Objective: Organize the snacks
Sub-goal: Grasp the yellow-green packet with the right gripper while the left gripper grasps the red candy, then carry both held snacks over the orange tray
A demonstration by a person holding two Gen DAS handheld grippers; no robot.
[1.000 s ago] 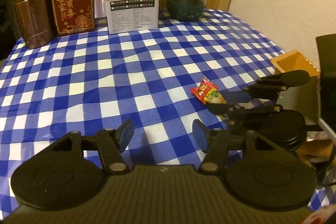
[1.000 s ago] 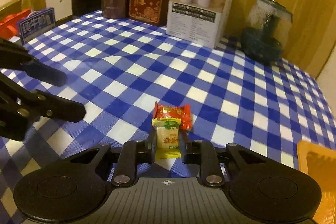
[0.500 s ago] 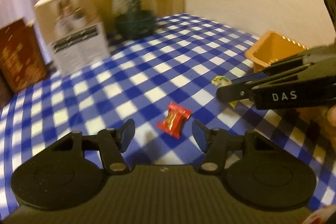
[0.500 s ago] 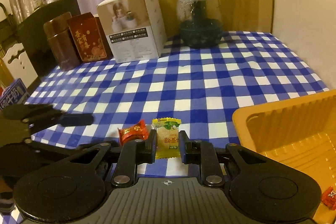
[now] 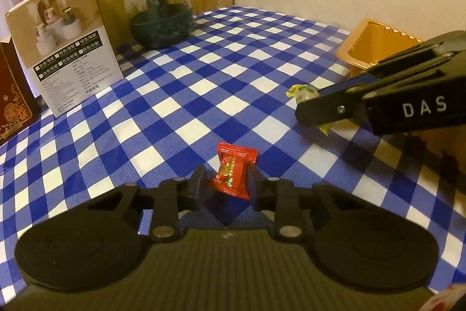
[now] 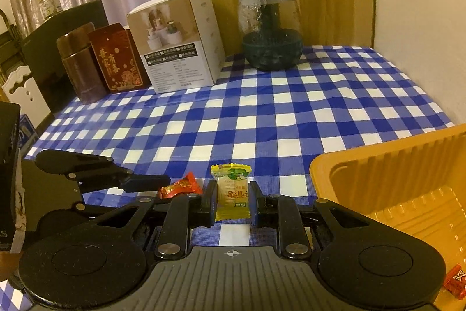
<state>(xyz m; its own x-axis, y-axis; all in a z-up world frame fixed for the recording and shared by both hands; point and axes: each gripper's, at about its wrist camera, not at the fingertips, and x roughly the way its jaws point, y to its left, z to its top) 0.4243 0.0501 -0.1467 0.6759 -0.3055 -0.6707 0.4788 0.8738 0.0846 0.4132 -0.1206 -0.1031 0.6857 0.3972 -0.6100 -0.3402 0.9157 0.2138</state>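
My left gripper (image 5: pixel 225 184) is shut on a red wrapped candy (image 5: pixel 234 171) just above the blue checked tablecloth. My right gripper (image 6: pixel 232 198) is shut on a yellow-green wrapped candy (image 6: pixel 232 190) and holds it up beside the orange tray (image 6: pixel 387 174). In the left wrist view the right gripper (image 5: pixel 308 110) comes in from the right with the yellow candy (image 5: pixel 301 92) at its tip, in front of the orange tray (image 5: pixel 375 45). In the right wrist view the left gripper (image 6: pixel 171 185) holds the red candy (image 6: pixel 180 188) at lower left. Another red candy (image 6: pixel 457 281) lies in the tray.
At the back of the table stand a white product box (image 6: pixel 174 57), a dark green glass jar (image 6: pixel 269 31), a red box (image 6: pixel 118 60) and a brown canister (image 6: pixel 80 63). A wall borders the table on the right.
My left gripper has closed on the red candy, which lay between its open fingers before. My right gripper, still holding the yellow candy, has shifted a little closer to the orange tray.
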